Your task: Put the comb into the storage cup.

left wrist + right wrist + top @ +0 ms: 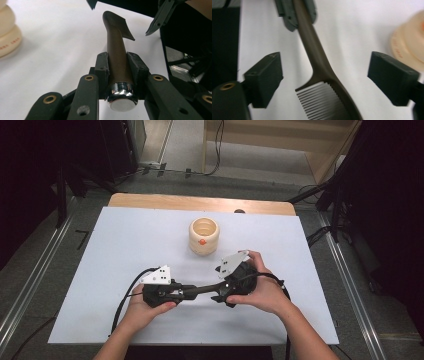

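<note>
In the high view we see the left gripper point(182, 292) low in the frame's center, grasping a brown comb point(202, 290) that reaches right to the right gripper point(220, 292); a cream holder point(204, 236) stands above on the white desk point(125, 245). In the left gripper view, our jaws clench the comb's handle point(117, 57) at center. In the right gripper view, our jaws stand released around the comb's teeth point(322, 102) at bottom center.
</note>
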The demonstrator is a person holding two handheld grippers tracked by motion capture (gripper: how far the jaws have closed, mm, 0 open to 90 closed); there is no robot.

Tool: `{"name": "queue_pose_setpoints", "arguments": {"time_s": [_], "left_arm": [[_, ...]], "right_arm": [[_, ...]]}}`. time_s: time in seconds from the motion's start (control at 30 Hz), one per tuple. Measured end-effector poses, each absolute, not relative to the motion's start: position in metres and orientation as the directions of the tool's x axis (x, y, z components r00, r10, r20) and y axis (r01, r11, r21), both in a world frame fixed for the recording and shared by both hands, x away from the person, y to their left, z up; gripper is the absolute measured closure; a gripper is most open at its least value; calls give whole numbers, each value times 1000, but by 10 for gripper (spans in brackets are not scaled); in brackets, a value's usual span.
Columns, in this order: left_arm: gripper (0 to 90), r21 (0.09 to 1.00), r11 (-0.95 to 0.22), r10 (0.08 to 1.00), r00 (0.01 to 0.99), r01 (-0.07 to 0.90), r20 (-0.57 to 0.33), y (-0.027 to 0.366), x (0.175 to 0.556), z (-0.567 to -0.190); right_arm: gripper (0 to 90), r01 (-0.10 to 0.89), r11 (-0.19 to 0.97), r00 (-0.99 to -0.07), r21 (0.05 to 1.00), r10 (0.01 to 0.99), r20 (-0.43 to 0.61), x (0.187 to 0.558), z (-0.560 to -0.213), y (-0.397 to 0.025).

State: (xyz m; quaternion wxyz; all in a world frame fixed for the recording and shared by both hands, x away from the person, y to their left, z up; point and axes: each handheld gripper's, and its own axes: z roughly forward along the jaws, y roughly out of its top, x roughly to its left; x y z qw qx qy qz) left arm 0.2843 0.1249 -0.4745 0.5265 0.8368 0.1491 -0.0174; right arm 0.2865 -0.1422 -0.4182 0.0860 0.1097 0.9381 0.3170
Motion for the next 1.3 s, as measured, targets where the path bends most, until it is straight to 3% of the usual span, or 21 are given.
{"name": "queue_pose_setpoints", "arguments": {"time_s": [0.13, 0.33, 0.7, 1.03, 1.3], "left_arm": [[722, 883, -386, 257, 951, 265, -173, 129, 284, -474], [722, 895, -360, 299, 941, 262, -155, 134, 283, -472], [722, 902, -325, 369, 917, 283, -154, 144, 283, -473], [722, 924, -260, 438, 887, 280, -145, 153, 280, -472], [722, 943, -198, 490, 860, 267, -141, 151, 275, -474]], "right_arm": [[0, 240, 707, -922, 665, 380, -71, 290, -417, -156], [0, 310, 609, -856, 730, 512, -63, 290, -417, -176], [0, 412, 477, -754, 777, 656, -3, 288, -428, -202], [0, 496, 330, -640, 803, 764, 82, 285, -445, -212], [0, 530, 209, -619, 822, 758, 206, 281, -459, -203]]}}
